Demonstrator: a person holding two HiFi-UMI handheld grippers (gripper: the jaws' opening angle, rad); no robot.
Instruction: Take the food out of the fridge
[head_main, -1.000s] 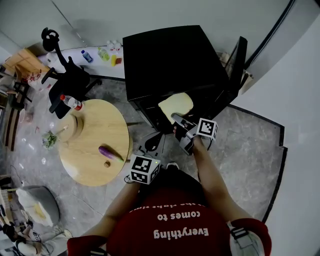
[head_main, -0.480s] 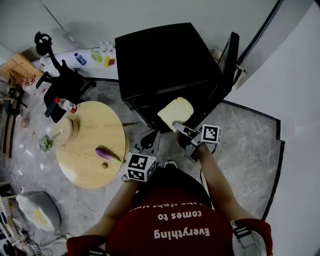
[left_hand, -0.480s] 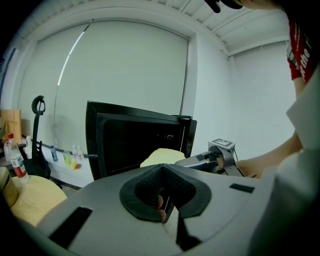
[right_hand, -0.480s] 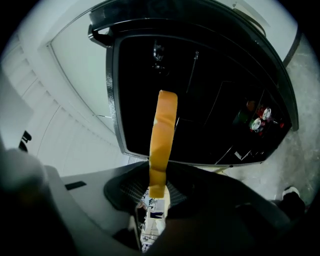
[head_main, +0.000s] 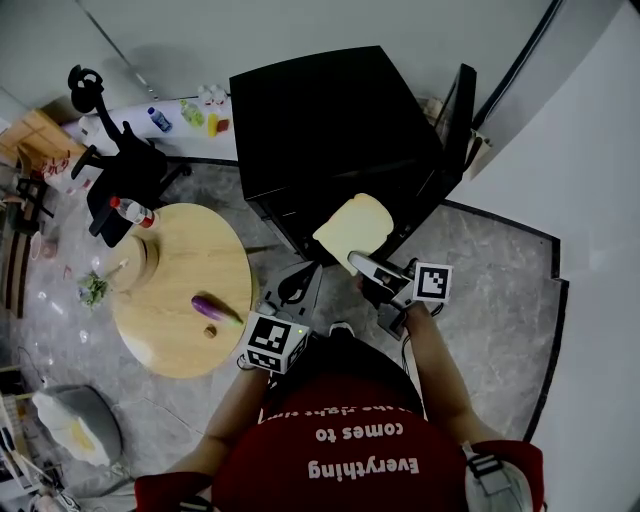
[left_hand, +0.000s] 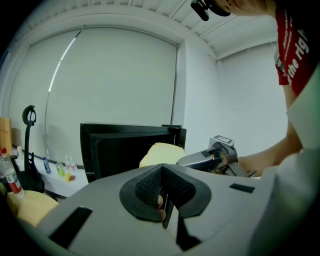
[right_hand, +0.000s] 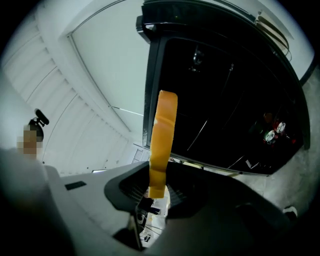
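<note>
Since a second ago, the right gripper (head_main: 358, 262) has been drawn back from the front of the fridge (head_main: 320, 110) toward the person, and the slice of bread (head_main: 352, 225) has been carried with it; the left gripper (left_hand: 162, 197) has hardly been shifted. The slice is now held in the air just in front of the fridge's dark opening, with the fridge door (head_main: 458, 110) swung open at the right. In the right gripper view the slice is seen edge-on, standing up from the jaws, and its lower end is clamped between the two pads (the jaws are closed only as far as the bread's thickness allows). In the left gripper view the left jaws are brought together, and nothing is gripped between them; the bread and the right gripper are seen beyond them, before the black fridge. In the head view the left gripper's marker cube (head_main: 272, 343) is seen low beside the person's body, near the edge of a round wooden surface (head_main: 190, 260). On that surface an eggplant (head_main: 215, 308) is laid, well apart from the bread, and a bottle (head_main: 132, 211) is found at its far edge, next to a black chair (head_main: 125, 165).
</note>
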